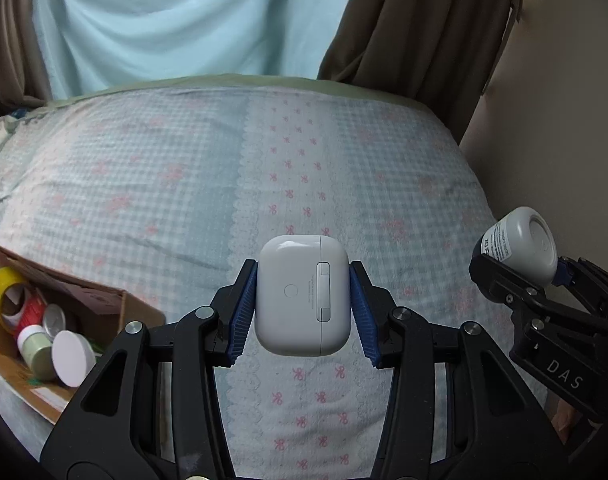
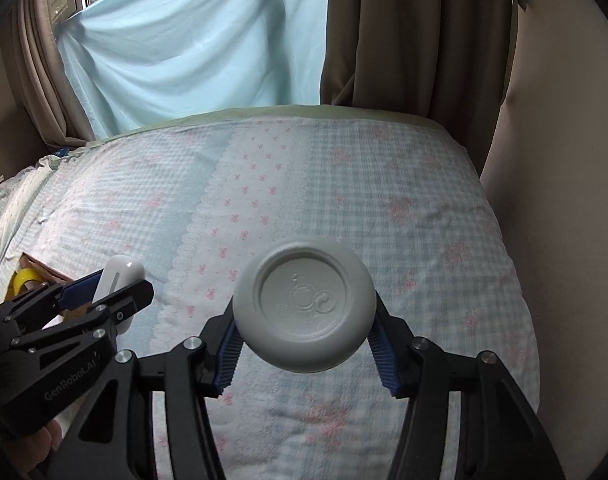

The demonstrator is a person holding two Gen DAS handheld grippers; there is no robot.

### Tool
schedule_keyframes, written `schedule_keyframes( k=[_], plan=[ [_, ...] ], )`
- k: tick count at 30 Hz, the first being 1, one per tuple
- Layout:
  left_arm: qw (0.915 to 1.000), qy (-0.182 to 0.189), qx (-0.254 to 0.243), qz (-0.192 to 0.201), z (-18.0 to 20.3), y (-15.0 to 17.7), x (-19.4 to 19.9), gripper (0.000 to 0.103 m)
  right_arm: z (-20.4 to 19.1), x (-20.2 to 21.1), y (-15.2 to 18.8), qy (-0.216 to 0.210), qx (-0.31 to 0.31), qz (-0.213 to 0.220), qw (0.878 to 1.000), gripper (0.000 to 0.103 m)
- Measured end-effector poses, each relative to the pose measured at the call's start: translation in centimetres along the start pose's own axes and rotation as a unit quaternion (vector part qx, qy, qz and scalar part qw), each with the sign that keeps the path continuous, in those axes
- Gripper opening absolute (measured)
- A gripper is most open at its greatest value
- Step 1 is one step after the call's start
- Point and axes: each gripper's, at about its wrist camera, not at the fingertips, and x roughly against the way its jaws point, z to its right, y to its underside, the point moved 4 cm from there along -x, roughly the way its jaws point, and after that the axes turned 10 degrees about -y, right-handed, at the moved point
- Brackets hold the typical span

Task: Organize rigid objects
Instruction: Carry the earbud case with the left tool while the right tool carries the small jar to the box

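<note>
My left gripper [image 1: 302, 304] is shut on a white earbud case [image 1: 302, 296], blue pads pressing its two sides, held above the bed. In the right wrist view that same case [image 2: 118, 276] sticks out of the left gripper [image 2: 104, 286] at the lower left. A grey-white bottle [image 2: 304, 306] sits bottom-first between the pads of my right gripper [image 2: 304, 340], which is shut on it. From the left wrist view the bottle [image 1: 521, 244] shows its printed label, gripped by the right gripper [image 1: 519, 270] at the far right.
An open cardboard box [image 1: 116, 300] lies on the bed at lower left, holding a yellow tape roll [image 1: 2, 286], a red item, a green jar and a white lid. The checked bedspread [image 1: 184, 184] spreads ahead. Curtains and a wall [image 2: 543, 120] border the far and right sides.
</note>
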Motion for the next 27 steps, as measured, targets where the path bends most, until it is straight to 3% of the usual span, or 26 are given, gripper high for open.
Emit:
schedule_keyframes(
  k=[8, 15, 22, 27],
  plan=[
    [0.9999, 0.006, 0.005, 0.014, -8.6, -2.3, 7.8, 0.041, -9.4, 6.3, -1.6, -0.026, 0.018, 0.002, 0.999, 0.052],
    [0.9998, 0.001, -0.016, 0.014, -17.8, -3.1, 11.8, 0.041, -17.7, 8.0, -2.0, -0.040, -0.012, -0.007, 0.999, 0.052],
    [0.9992, 0.011, -0.033, -0.020, -26.4, -3.0, 10.7, 0.041, -25.3, 5.7, -1.3, -0.046, -0.042, -0.023, 0.998, 0.052],
    [0.9976, 0.022, -0.048, -0.045, -30.4, -2.2, 7.9, 0.041, -28.7, 2.5, -0.4, -0.045, -0.079, -0.042, 0.995, 0.052]
  ],
)
